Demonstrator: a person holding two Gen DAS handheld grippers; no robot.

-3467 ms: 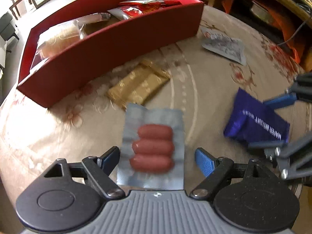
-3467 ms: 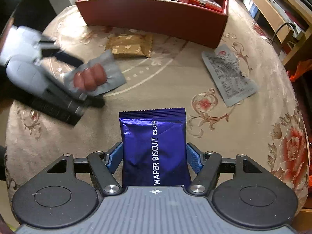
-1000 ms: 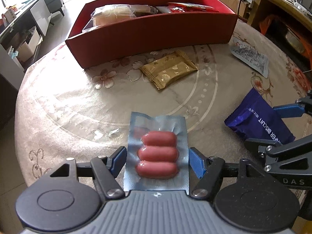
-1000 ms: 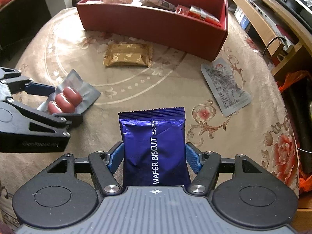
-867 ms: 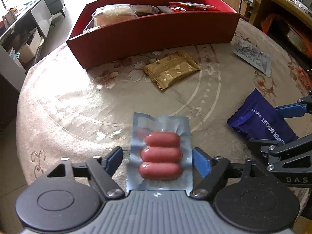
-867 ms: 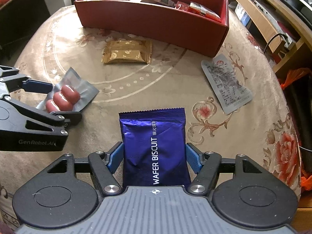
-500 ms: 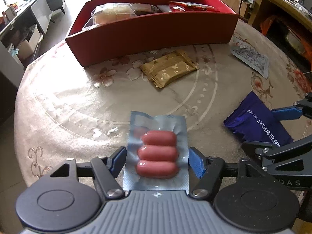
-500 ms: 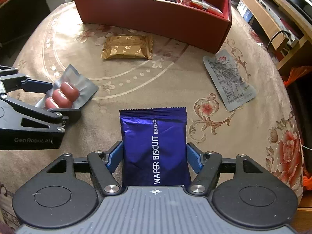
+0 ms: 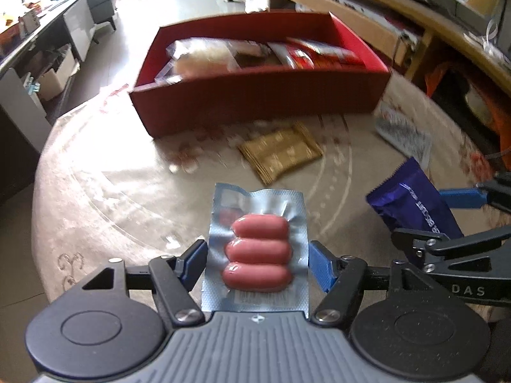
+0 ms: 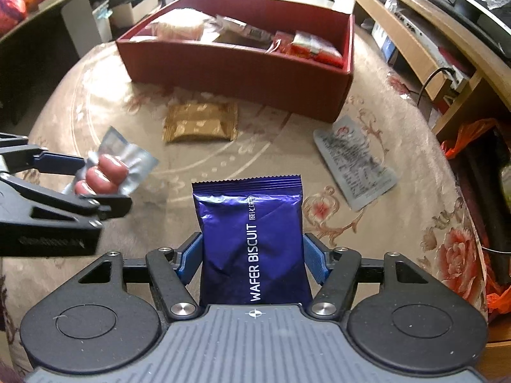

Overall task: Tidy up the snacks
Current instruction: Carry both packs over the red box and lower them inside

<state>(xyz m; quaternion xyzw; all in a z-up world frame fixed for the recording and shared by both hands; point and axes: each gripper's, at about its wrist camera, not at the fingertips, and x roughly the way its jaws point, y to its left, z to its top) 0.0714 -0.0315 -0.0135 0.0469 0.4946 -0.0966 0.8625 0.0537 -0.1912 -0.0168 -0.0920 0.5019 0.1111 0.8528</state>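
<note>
A: What colours are showing on the table (image 10: 105,95)?
B: Beige with red flowers; the box (image 10: 242,73) is glowing red, a gold packet (image 10: 201,122) lying at twelve o'clock.
A: And the wafer pack (image 10: 252,242)?
B: Shining deep purple; pink sausages (image 9: 258,252) sitting in silver.

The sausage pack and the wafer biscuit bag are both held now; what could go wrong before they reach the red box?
1. The left gripper holds the sausage pack only by its thin film edges, so it could buckle and slip out.
2. The red box already looks crowded with snacks, so the new packs might rest on top or slide over its wall.
3. The right gripper with the wafer biscuit bag is close beside the left one; they might collide.
</note>
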